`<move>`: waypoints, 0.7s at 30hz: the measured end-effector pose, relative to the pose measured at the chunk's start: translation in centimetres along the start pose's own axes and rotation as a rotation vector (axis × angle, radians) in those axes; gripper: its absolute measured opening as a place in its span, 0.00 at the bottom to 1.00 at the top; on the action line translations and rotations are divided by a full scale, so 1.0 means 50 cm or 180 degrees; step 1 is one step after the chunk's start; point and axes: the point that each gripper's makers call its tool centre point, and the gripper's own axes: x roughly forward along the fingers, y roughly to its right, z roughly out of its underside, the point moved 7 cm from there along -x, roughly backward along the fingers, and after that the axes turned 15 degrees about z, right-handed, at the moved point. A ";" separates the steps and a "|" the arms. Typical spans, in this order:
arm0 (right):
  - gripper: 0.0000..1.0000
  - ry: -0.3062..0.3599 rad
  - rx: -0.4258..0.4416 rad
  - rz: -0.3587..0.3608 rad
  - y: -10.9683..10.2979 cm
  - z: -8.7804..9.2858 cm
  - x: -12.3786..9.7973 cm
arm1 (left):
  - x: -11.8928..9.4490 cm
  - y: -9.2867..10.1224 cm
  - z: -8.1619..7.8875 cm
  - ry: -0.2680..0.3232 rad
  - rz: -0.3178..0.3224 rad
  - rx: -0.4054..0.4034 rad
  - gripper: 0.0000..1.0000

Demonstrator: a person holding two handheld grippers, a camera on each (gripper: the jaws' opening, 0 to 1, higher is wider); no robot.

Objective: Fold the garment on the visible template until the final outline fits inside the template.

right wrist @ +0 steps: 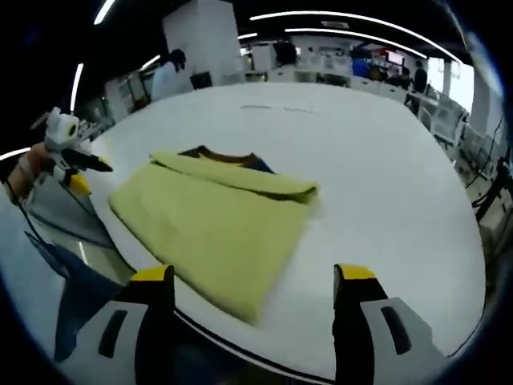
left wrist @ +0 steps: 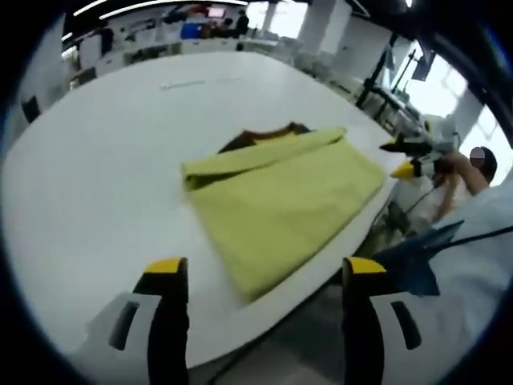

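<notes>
Yellow-green garment (left wrist: 280,204), one, folded flat over a dark template (left wrist: 264,136) peeking out at its far edge, lying near the white table (left wrist: 96,160) rim. Left gripper (left wrist: 260,277) and right gripper (right wrist: 252,285), two in all, jaws spread, holding nothing, short of the cloth. Likely risk: near corner dragged off the table rim, or fold springing loose beyond the template.

Both views look down across the table (left wrist: 96,160) from beyond its near edge, well back. The left gripper view faces the garment (left wrist: 280,200) from its left, the right gripper view from its right; both share garment (right wrist: 208,220) and tabletop.
</notes>
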 end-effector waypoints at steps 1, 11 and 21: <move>0.78 -0.0009 0.0018 0.0001 -0.001 0.006 0.001 | 0.002 0.000 0.003 0.0006 0.0019 -0.0012 0.68; 0.57 -0.0214 0.0227 -0.0075 -0.008 0.050 0.007 | 0.018 -0.006 0.028 -0.0055 0.0081 -0.0136 0.56; 0.43 -0.0248 0.0294 -0.0110 -0.008 0.052 0.016 | 0.028 -0.018 0.044 -0.0007 0.0119 -0.0421 0.39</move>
